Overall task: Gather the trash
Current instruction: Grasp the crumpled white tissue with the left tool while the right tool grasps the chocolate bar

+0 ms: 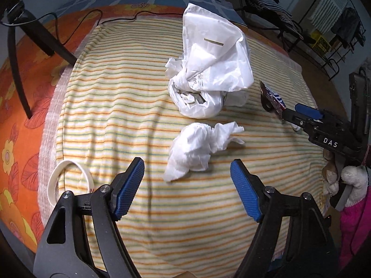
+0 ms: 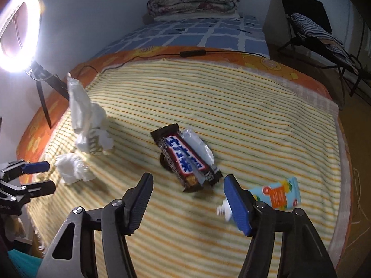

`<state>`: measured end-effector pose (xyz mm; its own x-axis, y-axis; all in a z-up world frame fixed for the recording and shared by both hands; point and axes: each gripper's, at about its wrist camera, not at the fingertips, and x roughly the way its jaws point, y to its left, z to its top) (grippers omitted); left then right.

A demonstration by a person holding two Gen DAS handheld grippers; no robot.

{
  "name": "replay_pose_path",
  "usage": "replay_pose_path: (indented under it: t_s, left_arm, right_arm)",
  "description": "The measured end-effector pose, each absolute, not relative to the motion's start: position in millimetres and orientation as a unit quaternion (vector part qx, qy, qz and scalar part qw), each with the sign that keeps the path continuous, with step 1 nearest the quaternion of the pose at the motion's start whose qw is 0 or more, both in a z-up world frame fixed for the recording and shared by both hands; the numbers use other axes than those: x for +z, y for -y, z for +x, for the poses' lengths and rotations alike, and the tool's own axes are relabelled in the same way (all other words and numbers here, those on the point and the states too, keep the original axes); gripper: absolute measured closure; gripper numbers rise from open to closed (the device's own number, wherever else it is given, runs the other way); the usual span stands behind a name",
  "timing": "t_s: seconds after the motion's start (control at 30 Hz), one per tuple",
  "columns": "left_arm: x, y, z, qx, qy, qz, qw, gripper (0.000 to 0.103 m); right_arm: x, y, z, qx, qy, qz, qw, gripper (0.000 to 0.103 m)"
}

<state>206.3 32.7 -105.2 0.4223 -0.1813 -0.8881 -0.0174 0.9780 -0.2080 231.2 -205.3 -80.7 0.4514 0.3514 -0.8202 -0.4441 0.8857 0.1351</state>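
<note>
Crumpled tissue (image 1: 199,148): left loose on the striped blanket (image 1: 116,92), just ahead of the left gripper (image 1: 187,176), whose jaws are spread with nothing between them (evidently lined up to straddle it).
Plastic bag (image 1: 215,53): slumped just beyond the tissue, probably meant to receive the trash.
Candy wrapper (image 2: 187,159): torn open, lying flat ahead of the right gripper (image 2: 187,199), jaws parted and empty.
Tube (image 2: 278,194): beside the right finger (image 2: 236,206).

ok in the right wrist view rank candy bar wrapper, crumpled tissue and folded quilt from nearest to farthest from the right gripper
1. candy bar wrapper, just ahead of the right gripper, between its open fingers.
2. crumpled tissue, off to the left.
3. folded quilt, far end of the bed.
</note>
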Motion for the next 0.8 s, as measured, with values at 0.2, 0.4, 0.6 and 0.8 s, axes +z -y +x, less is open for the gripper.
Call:
replay_pose_path:
  t_s: [0.2, 0.4, 0.6, 0.8]
  left_arm:
    - [-118.5, -35.8, 218.2, -0.050, -0.546, -0.097, 0.831, 0.036]
    - [-123.5, -29.8, 225.4, -0.059, -0.548, -0.091, 0.829, 0.048]
    - [-129.8, -17.9, 235.6, -0.063, -0.556, -0.088, 0.824, 0.071]
    - [-129.4, -6.5, 232.9, -0.062, -0.551, -0.082, 0.828, 0.081]
  right_arm:
    - [-94.7, 202.4, 244.0, 0.233, -0.478, -0.054, 0.845, 0.037]
    - [-101.8, 206.9, 251.6, 0.226, -0.484, -0.049, 0.844, 0.044]
    - [-101.2, 206.9, 250.7, 0.232, -0.485, -0.046, 0.842, 0.064]
    - [-99.9, 209.9, 248.0, 0.237, -0.484, -0.041, 0.841, 0.081]
